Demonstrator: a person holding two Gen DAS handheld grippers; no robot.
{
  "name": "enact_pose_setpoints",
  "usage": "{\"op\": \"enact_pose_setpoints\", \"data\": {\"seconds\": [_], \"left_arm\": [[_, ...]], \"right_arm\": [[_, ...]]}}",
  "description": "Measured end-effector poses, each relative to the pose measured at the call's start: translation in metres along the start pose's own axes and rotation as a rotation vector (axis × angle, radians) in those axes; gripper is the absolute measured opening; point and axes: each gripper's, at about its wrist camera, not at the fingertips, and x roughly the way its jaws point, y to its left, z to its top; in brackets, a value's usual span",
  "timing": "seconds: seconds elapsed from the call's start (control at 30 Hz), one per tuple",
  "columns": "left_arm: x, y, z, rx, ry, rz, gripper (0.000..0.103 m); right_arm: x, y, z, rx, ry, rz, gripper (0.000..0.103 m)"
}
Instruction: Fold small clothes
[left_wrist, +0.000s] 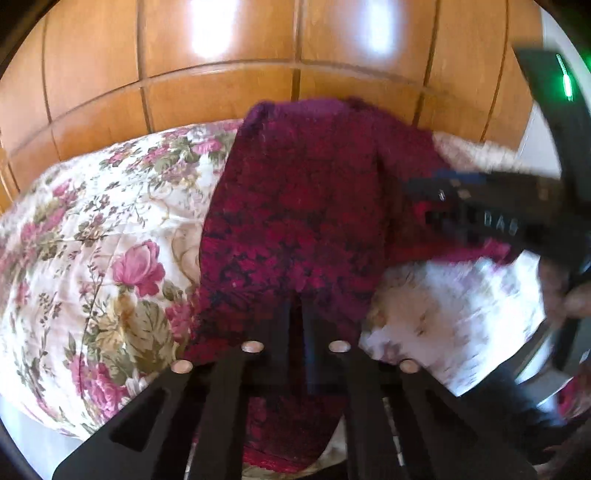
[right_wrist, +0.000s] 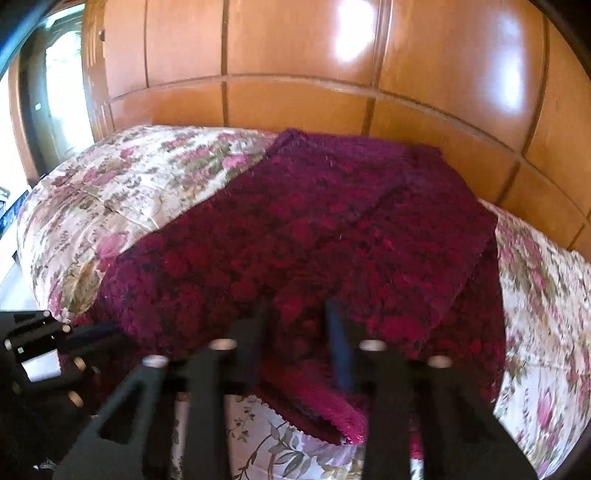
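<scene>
Both grippers, left gripper (left_wrist: 295, 314) clamped tight and right gripper (right_wrist: 299, 317) narrowly closed, pinch the near hem of the maroon garment (left_wrist: 295, 206). Flat on the floral quilt (left_wrist: 110, 229), it looks ready to fold away.

Fuzzy knit garment (right_wrist: 314, 236), glossy wood wardrobe (right_wrist: 295, 48)

The wooden wardrobe (right_wrist: 295, 55) is walling off the frame's top. Bare floral bedspread (left_wrist: 92, 240) is lying open at left; the right tool (left_wrist: 424, 206) is crowding the right.

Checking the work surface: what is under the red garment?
The red garment lies on a floral quilt, which shows all around it. What the quilt covers, and anything directly beneath the garment's middle, is hidden.
</scene>
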Motion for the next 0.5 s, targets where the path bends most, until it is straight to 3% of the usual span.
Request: {"op": "enact_pose_setpoints", "data": {"seconds": [0.13,0.23,0.27,0.3,0.4,0.5], "left_arm": [[-0.022,0.015,0.025,-0.047,-0.066,-0.041,0.000],[-0.028,0.033,0.049,-0.104,-0.111,-0.045,0.000],[-0.029,0.041,0.058,-0.133,-0.127,-0.046,0.000],[-0.031,0.045,0.063,-0.152,-0.138,-0.045,0.000],[-0.029,0.067,0.090,-0.182,-0.175,0.001,0.000],[-0.023,0.092,0.117,-0.192,-0.208,0.095,0.000]], "right_arm": [[-0.038,-0.047,0.018,0.124,-0.082,0.004,0.015],[-0.062,-0.096,0.027,0.210,-0.137,-0.076,0.010],[-0.069,-0.119,0.029,0.243,-0.154,-0.134,0.002],[-0.072,-0.131,0.030,0.259,-0.160,-0.176,0.000],[-0.075,-0.188,0.027,0.365,-0.155,-0.268,0.000],[-0.068,-0.238,0.018,0.455,-0.112,-0.384,0.000]]}}
